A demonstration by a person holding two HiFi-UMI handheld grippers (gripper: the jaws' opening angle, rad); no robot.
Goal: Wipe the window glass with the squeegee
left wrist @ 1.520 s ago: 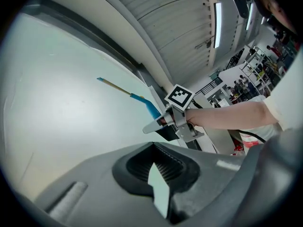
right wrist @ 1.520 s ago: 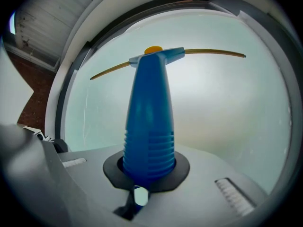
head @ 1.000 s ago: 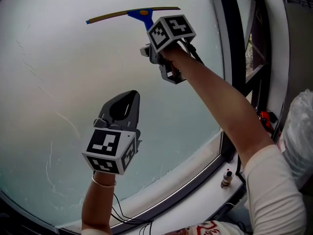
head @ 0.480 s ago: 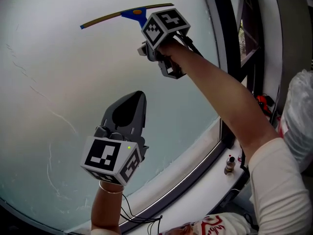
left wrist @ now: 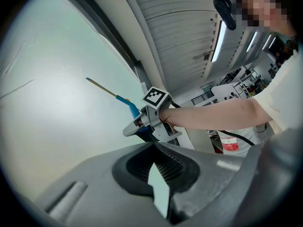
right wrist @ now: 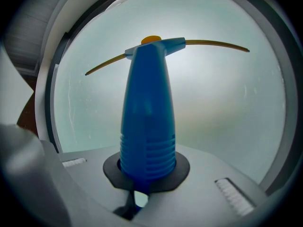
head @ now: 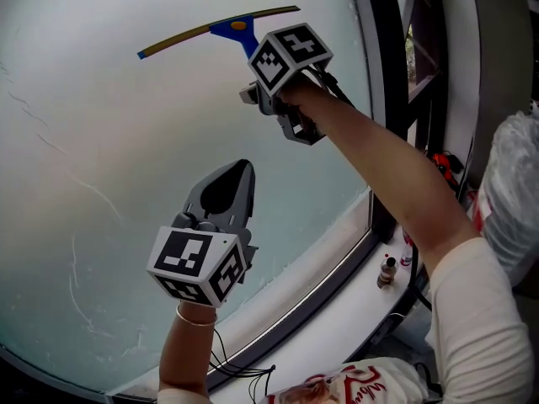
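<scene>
A blue-handled squeegee (head: 238,29) with a thin yellowish blade lies against the upper part of the frosted window glass (head: 101,141), blade tilted up to the right. My right gripper (head: 255,72) is shut on its handle (right wrist: 147,122), arm stretched up from the right. In the left gripper view the squeegee (left wrist: 124,102) and that right gripper (left wrist: 137,126) show ahead. My left gripper (head: 242,168) hovers lower, close to the glass, shut with nothing in it (left wrist: 158,174).
A dark window frame (head: 392,99) runs down the right side, with a white sill (head: 337,310) below. A small bottle (head: 386,270) stands on the sill. A white plastic bag (head: 514,200) bulges at the far right. Cables hang below the left wrist.
The right gripper keeps the squeegee high on the glass, almost in the same spot. The left gripper has drifted slightly to the right. Both grips are unchanged.
</scene>
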